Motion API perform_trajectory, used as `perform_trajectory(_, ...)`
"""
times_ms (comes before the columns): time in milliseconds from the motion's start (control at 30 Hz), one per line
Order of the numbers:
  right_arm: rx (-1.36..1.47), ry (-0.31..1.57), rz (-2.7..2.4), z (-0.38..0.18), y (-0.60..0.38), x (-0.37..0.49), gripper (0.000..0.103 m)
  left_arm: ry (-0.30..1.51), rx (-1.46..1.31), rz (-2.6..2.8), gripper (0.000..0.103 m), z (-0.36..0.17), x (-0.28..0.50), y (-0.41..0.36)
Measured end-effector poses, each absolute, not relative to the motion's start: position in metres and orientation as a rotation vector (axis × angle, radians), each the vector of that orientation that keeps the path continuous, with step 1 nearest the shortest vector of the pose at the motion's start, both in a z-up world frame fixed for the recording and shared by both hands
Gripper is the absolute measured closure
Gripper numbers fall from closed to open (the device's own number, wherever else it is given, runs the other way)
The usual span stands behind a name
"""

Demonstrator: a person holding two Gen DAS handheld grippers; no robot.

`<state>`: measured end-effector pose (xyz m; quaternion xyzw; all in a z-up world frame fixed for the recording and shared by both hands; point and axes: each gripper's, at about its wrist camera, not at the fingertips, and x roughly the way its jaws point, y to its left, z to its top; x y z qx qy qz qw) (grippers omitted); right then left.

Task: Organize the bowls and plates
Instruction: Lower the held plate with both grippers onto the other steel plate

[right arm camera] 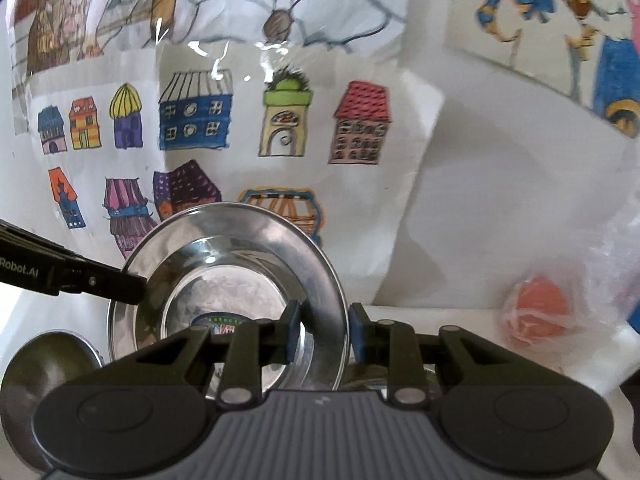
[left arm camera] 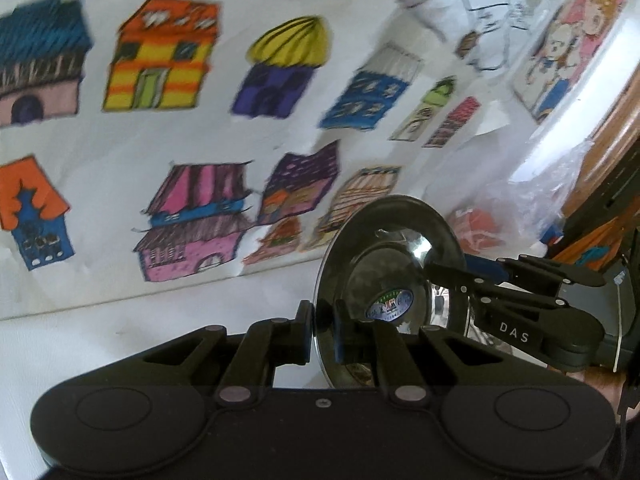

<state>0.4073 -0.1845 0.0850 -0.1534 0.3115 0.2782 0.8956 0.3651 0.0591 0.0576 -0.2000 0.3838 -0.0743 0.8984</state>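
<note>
Behind, house drawings (left arm camera: 160,56) cover the wall while both nearly closed grippers, left (left arm camera: 322,330) and right marked "DAS" (right arm camera: 324,332), pinch one shiny plate (right arm camera: 248,240).

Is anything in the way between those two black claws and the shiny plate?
No. The steel plate is already between both sets of jaws: the left gripper pinches its rim, and the right gripper straddles the opposite edge.

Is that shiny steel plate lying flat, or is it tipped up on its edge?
Tipped up. The steel plate stands nearly on edge, its sticker side facing the right camera, with the left tool and right tool each on its rim.
</note>
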Motion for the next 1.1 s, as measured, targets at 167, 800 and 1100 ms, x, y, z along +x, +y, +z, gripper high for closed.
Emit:
perform_trajectory(167, -0.299, 0.632, 0.547, 0.093, -0.207, 0.398, 0.074, 0.792, -0.410, -0.176, 0.093, 0.069, 0.361, 0.041)
perform_trajectory(800, -0.240, 0.657, 0.421, 0.089, -0.299, 0.379, 0.074, 0.829, -0.328, -0.271, 0.093, 0.083, 0.367, -0.062)
perform_trajectory(1100, -0.212, 0.694, 0.412, 0.073, -0.315, 0.386, 0.074, 0.872, -0.282, -0.281, 0.092, 0.073, 0.376, -0.091)
